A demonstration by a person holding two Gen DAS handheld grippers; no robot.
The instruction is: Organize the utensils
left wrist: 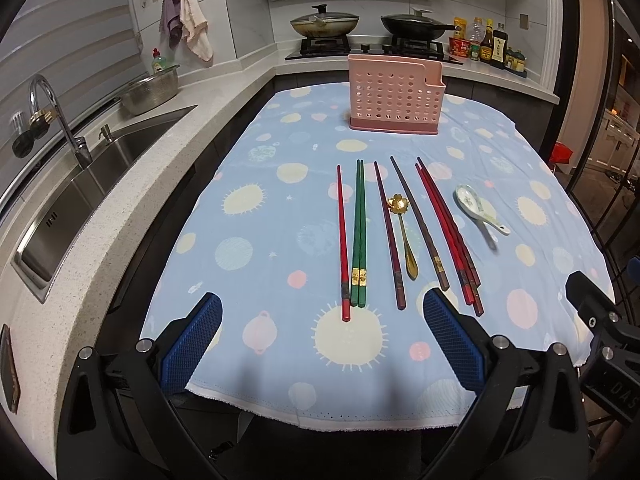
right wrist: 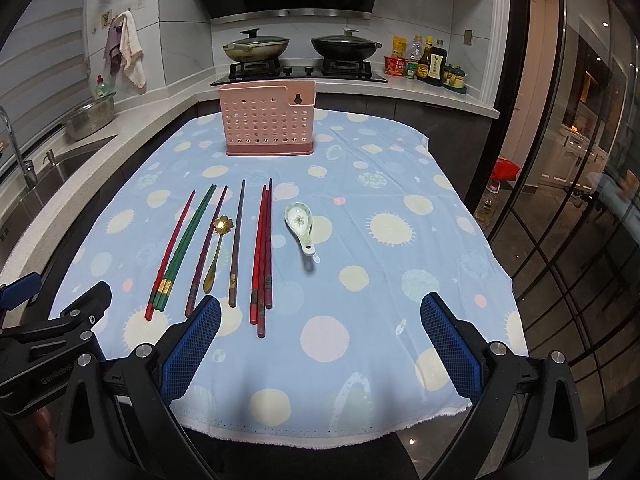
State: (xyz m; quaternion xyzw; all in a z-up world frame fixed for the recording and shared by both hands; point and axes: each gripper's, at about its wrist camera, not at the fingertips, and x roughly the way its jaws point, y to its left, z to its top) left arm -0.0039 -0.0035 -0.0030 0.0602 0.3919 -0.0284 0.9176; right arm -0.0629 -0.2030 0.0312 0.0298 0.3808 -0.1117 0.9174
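Observation:
Several chopsticks lie side by side on a blue dotted cloth [left wrist: 256, 264]: a red one [left wrist: 343, 248], a green pair [left wrist: 359, 236], dark ones [left wrist: 388, 236] and a red bundle [left wrist: 448, 236]. Among them rests a gold flower spoon [left wrist: 402, 232], and to the right a white ceramic spoon [left wrist: 480, 210]. A pink perforated holder [left wrist: 394, 94] stands upright at the far end. My left gripper [left wrist: 320, 312] is open, hanging near the chopsticks' near ends. My right gripper [right wrist: 320, 316] is open too, over the near cloth [right wrist: 360, 320], right of the chopsticks [right wrist: 260, 256]; spoon [right wrist: 300, 222] and holder [right wrist: 266, 122] lie ahead.
A steel sink [left wrist: 80, 184] with a tap runs along the counter on the left, a metal bowl [left wrist: 152, 90] behind it. A stove with two lidded pans [left wrist: 324, 22] and sauce bottles [left wrist: 492, 42] sit beyond the holder. Glass doors [right wrist: 580, 200] stand at right.

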